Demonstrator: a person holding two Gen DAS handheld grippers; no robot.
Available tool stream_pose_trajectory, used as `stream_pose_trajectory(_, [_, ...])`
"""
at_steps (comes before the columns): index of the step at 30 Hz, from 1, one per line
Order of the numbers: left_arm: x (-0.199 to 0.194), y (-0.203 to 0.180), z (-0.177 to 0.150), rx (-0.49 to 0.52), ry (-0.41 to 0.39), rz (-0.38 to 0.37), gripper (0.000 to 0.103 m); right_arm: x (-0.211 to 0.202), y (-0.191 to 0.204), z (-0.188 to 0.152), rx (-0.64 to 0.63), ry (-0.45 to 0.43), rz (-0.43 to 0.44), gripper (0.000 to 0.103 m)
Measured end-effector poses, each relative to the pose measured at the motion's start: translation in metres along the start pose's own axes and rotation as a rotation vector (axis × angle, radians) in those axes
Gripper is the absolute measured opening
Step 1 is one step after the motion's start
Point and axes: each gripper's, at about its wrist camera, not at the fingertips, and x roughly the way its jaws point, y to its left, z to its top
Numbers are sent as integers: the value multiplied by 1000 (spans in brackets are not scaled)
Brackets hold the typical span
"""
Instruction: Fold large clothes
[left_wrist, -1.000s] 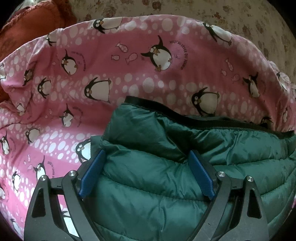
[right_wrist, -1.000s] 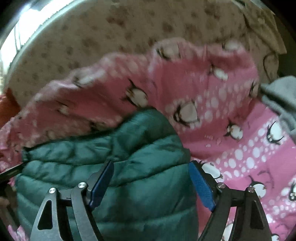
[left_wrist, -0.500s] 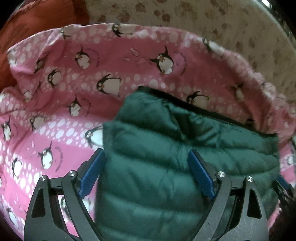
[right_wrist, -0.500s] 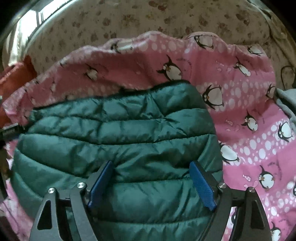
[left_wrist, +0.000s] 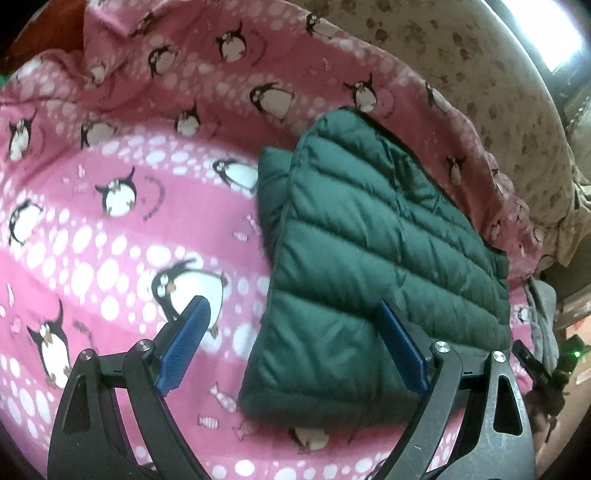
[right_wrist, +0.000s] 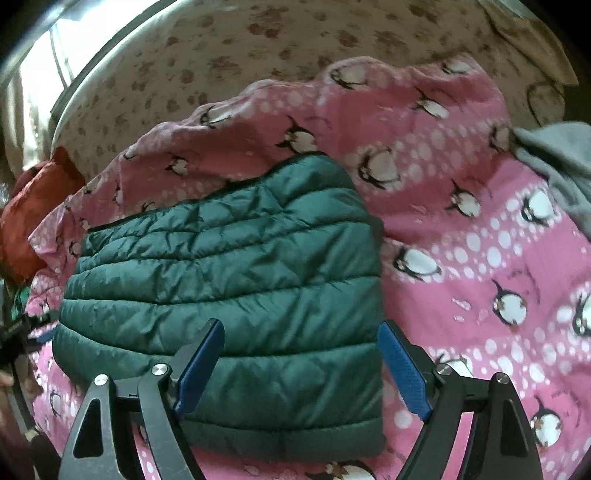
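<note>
Green puffer jacket (left_wrist: 373, 258) lies folded on the penguin blanket (left_wrist: 110, 236), ahead-right of left gripper (left_wrist: 291, 350), directly ahead of right gripper (right_wrist: 301, 363). Both spread wide, holding nothing. Likely light, squashy, slick shell; pinch the stitched hem edge, not the puffed panels.

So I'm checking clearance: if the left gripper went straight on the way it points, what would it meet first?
Probably the near left edge of the folded green jacket, or the pink penguin blanket beside it; depth is unclear.
</note>
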Motion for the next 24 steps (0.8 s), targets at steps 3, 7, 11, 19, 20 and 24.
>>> stream_pose_trajectory(3, [4, 3, -8, -9, 14, -39, 91, 1, -10, -3, 16, 7, -9, 83])
stream_pose_trajectory(7, [16, 5, -9, -35, 54, -90, 91, 9, -28, -5, 75, 22, 4, 85])
stream_pose_trajectory(11, [25, 6, -8, -59, 64, -129, 94, 27, -42, -8, 143, 64, 68, 90])
stream_pose_trajectory(19, [42, -8, -6, -26, 55, -148, 102, 62, -42, -3, 225, 114, 266, 91])
stream_pose_trajectory(20, [44, -8, -6, -30, 54, -153, 102, 66, -42, -4, 240, 123, 285, 91])
stream_pose_trajectory(24, [46, -11, -7, -42, 62, -165, 102, 71, -34, -9, 258, 121, 281, 96])
